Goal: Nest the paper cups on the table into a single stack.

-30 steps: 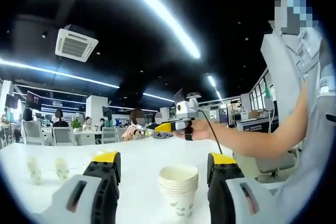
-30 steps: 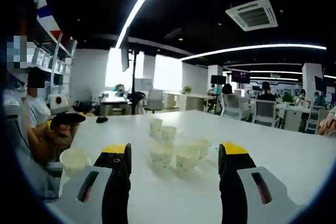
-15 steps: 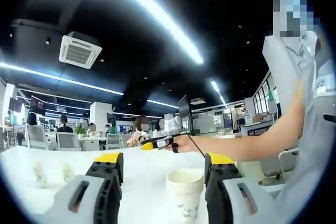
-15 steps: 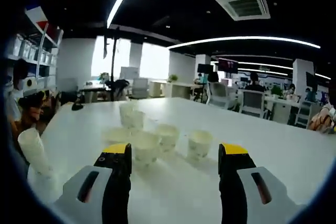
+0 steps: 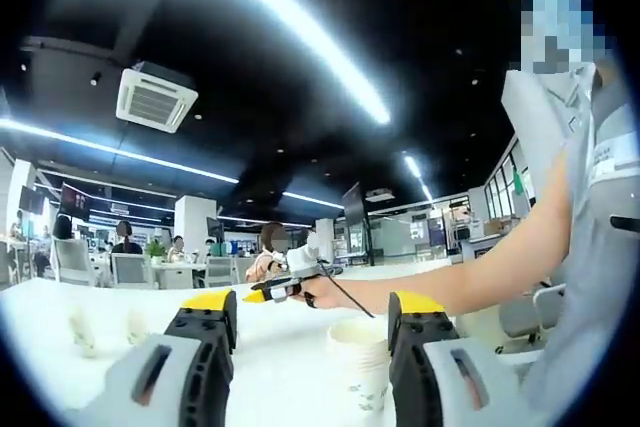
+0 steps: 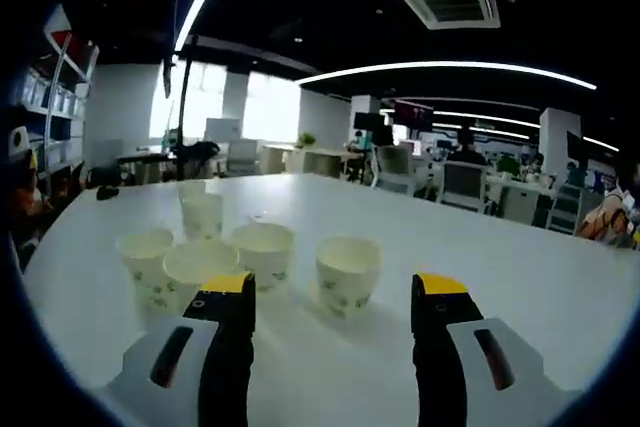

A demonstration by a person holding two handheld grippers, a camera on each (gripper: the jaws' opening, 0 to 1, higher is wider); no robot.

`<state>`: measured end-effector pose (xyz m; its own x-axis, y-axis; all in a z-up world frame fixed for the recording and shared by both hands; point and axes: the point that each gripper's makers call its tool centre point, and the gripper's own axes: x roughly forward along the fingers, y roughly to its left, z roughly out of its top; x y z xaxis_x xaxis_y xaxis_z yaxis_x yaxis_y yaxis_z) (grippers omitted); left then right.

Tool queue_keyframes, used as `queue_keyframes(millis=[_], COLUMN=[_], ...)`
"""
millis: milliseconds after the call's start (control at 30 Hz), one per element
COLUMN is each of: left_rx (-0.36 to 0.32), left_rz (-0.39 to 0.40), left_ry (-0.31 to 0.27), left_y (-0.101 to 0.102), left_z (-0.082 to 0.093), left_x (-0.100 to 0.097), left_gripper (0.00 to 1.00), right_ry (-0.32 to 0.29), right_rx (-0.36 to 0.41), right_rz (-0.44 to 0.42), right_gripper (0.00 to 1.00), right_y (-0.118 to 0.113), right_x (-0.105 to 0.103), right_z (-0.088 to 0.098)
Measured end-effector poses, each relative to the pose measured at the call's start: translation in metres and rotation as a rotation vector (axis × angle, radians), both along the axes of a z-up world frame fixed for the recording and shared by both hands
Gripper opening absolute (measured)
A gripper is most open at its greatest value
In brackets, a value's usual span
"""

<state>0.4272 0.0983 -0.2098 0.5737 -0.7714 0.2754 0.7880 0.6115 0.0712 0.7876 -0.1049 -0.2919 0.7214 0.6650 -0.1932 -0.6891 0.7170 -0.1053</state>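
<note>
Partly done: my left gripper (image 5: 310, 347), jaws wide, frames the started stack (image 5: 361, 362); my right gripper (image 6: 333, 322), also wide, faces five loose cups (image 6: 348, 273) on the bench (image 6: 520, 287).

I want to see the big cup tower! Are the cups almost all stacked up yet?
Not yet. A small stack of cups already stands between the open fingers of the left gripper, so a few look nested. The right gripper is open and holds nothing, pointing toward the nearest loose cup. About five single cups, like this one, sit loose on the table, waiting to go in.
</note>
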Motion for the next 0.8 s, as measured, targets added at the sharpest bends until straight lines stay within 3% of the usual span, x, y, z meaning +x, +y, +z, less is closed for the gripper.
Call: queue_keyframes(millis=[233, 433, 500, 667, 800], left_rx=[0.0, 0.012, 0.01, -0.009, -0.021], left_rz=[0.004, -0.011, -0.005, 0.001, 0.009], left_ry=[0.009, 0.032, 0.021, 0.022, 0.02], left_y=[0.002, -0.004, -0.002, 0.004, 0.007], left_z=[-0.004, -0.014, -0.01, -0.007, -0.006], left_x=[0.005, 0.007, 0.007, 0.011, 0.014], left_gripper=[0.64, 0.63, 0.63, 0.62, 0.61], right_ry=[0.023, 0.032, 0.037, 0.044, 0.039], right_rx=[-0.036, -0.019, -0.04, -0.049, -0.077], right_rz=[-0.012, -0.024, -0.024, -0.022, -0.047], right_gripper=[0.66, 0.66, 0.66, 0.65, 0.6], right_y=[0.007, 0.019, 0.02, 0.036, 0.034], right_x=[0.026, 0.043, 0.061, 0.045, 0.049], right_z=[-0.012, -0.017, -0.021, -0.032, -0.037])
